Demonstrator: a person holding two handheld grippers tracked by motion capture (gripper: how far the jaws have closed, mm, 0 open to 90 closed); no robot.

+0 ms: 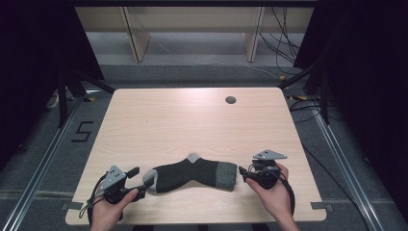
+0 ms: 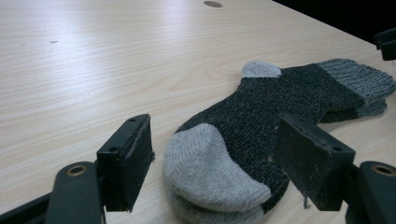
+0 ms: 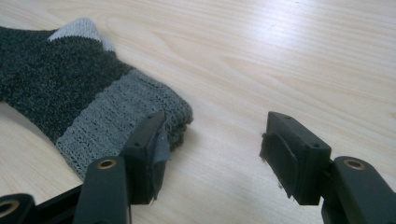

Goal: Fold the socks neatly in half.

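While both my tongs stand spread near the table's point(image 1: 144, 115) front edge, my left gripper point(image 2: 215, 163) straddles the socks' point(image 1: 192, 174) grey toes without pinching. From above they look like one sock; my right gripper point(image 3: 212, 149) view reveals two stacked cuffs.

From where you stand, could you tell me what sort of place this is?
Probably a lab recording station, not a home: a bare wooden table with a cable hole, black curtains on both sides, and loose cables across the grey floor.

The socks point(image 1: 192, 175) lie stacked near the table's point(image 1: 192, 120) front edge, between the left gripper point(image 1: 142, 179) and right gripper point(image 1: 244, 173).
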